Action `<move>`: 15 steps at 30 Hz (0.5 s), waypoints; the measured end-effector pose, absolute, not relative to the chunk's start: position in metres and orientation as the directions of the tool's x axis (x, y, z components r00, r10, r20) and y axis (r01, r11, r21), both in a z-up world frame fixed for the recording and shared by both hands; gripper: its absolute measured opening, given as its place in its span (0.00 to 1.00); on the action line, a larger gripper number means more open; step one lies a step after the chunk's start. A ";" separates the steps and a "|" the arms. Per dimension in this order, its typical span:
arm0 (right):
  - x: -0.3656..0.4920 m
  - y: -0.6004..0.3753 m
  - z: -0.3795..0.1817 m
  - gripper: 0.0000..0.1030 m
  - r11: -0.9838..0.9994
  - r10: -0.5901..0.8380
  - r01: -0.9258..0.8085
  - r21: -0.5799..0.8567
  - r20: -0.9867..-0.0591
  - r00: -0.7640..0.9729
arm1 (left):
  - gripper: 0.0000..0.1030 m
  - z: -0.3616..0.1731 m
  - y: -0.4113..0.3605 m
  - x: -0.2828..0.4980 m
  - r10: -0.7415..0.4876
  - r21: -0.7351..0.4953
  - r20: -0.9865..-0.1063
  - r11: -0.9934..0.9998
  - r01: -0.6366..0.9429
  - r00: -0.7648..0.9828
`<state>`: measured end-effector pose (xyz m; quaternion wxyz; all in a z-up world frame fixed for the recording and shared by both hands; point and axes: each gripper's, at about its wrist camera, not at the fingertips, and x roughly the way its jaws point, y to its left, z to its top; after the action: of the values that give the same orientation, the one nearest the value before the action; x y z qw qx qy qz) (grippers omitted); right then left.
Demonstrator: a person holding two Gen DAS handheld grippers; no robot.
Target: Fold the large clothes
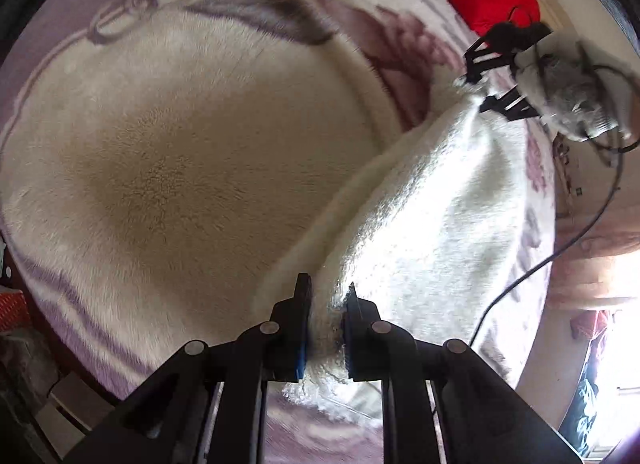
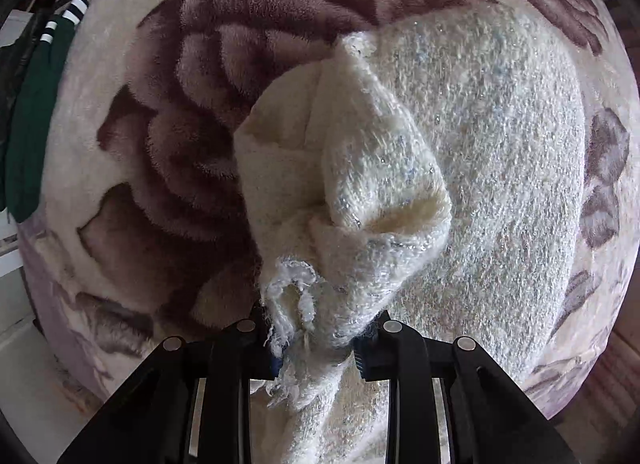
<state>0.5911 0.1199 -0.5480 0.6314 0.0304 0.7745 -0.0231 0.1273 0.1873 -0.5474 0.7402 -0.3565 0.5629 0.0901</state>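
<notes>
While the left gripper pinched the white sweater at lower centre, the right gripper clamped its frayed edge; it stretched over the flowered blanket. Seemingly no readable writing.

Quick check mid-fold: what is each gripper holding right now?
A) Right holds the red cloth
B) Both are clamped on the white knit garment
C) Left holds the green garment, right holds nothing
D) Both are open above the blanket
B: the left gripper and the right gripper each have their jaws pinched on a bunched part of the white knit garment, which is lifted over the floral blanket.
</notes>
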 end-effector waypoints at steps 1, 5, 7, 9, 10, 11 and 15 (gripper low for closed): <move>0.592 0.127 -0.552 0.27 0.997 -0.008 0.076 -0.023 -0.980 -0.197 | 0.11 -0.558 0.193 0.131 -0.278 -0.429 -0.898 0.727 -0.536 0.342; 0.600 0.148 -0.551 0.68 1.000 0.027 0.019 0.023 -0.965 -0.260 | 0.15 -0.579 0.209 0.132 -0.355 -0.477 -0.879 0.682 -0.555 0.319; 0.602 0.149 -0.534 0.81 0.982 0.176 -0.009 0.187 -0.940 -0.294 | 0.22 -0.571 0.213 0.125 -0.390 -0.498 -0.867 0.655 -0.568 0.311; 0.603 0.130 -0.506 0.80 0.940 0.327 0.004 0.341 -0.898 -0.296 | 0.31 -0.559 0.218 0.113 -0.411 -0.520 -0.854 0.632 -0.575 0.319; 0.604 0.118 -0.493 0.81 0.910 0.401 0.016 0.415 -0.869 -0.289 | 0.39 -0.550 0.222 0.107 -0.407 -0.512 -0.858 0.628 -0.586 0.313; 0.603 0.100 -0.478 0.81 0.890 0.446 0.029 0.455 -0.854 -0.268 | 0.39 -0.542 0.224 0.103 -0.406 -0.514 -0.857 0.626 -0.587 0.317; 0.595 0.008 -0.441 0.81 0.862 0.506 0.091 0.498 -0.852 -0.132 | 0.55 -0.509 0.238 0.123 -0.379 -0.507 -0.862 0.653 -0.563 0.336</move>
<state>0.5952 0.0084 -0.4413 0.6264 0.2036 0.7339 0.1657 0.1226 0.2380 -0.5088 0.7062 -0.4117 0.5723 0.0653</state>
